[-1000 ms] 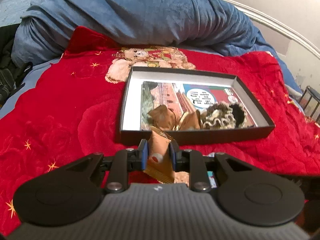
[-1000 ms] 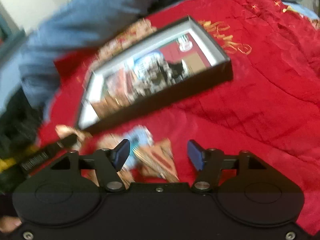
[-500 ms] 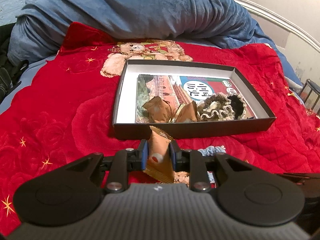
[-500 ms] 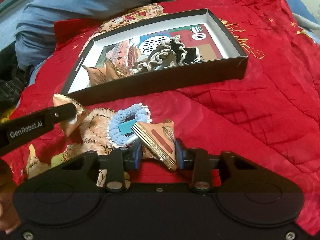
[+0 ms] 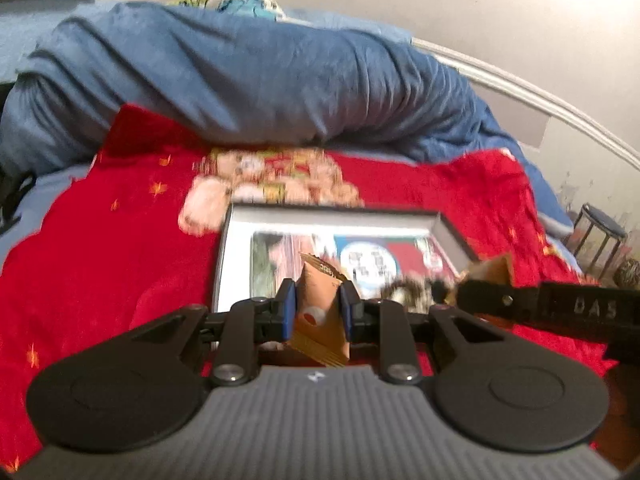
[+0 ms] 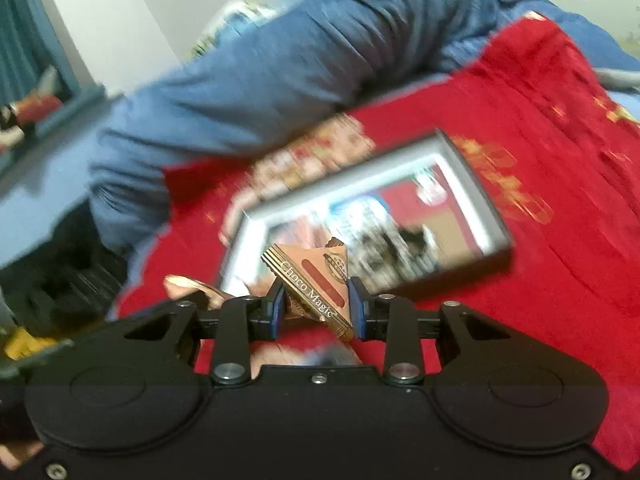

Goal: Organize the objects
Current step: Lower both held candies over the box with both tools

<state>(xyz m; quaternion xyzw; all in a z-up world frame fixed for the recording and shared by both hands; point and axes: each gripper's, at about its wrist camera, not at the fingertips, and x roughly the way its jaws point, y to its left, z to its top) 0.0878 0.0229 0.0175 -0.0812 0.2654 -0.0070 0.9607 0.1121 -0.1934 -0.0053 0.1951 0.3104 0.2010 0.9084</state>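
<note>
My left gripper (image 5: 318, 308) is shut on a brown snack packet (image 5: 320, 312) and holds it over the near edge of the black box (image 5: 224, 256). My right gripper (image 6: 316, 306) is shut on a brown "Choco Magic" packet (image 6: 310, 280), lifted in front of the same box (image 6: 480, 196). The box holds a printed card and a black-and-white frilly scrunchie (image 6: 396, 248). The right gripper's arm (image 5: 540, 308) with its packet shows at the right of the left wrist view. Both views are blurred.
The box lies on a red blanket (image 5: 100, 248) with a bear print (image 5: 272, 184). A rolled blue duvet (image 5: 240, 88) lies behind it. A small stool (image 5: 600, 240) stands off the bed at the right. Dark clothes (image 6: 60, 280) lie at the left.
Both grippers have lifted with their packets and moved toward the box. The right gripper closed on its packet a second ago and raised it off the blanket.
</note>
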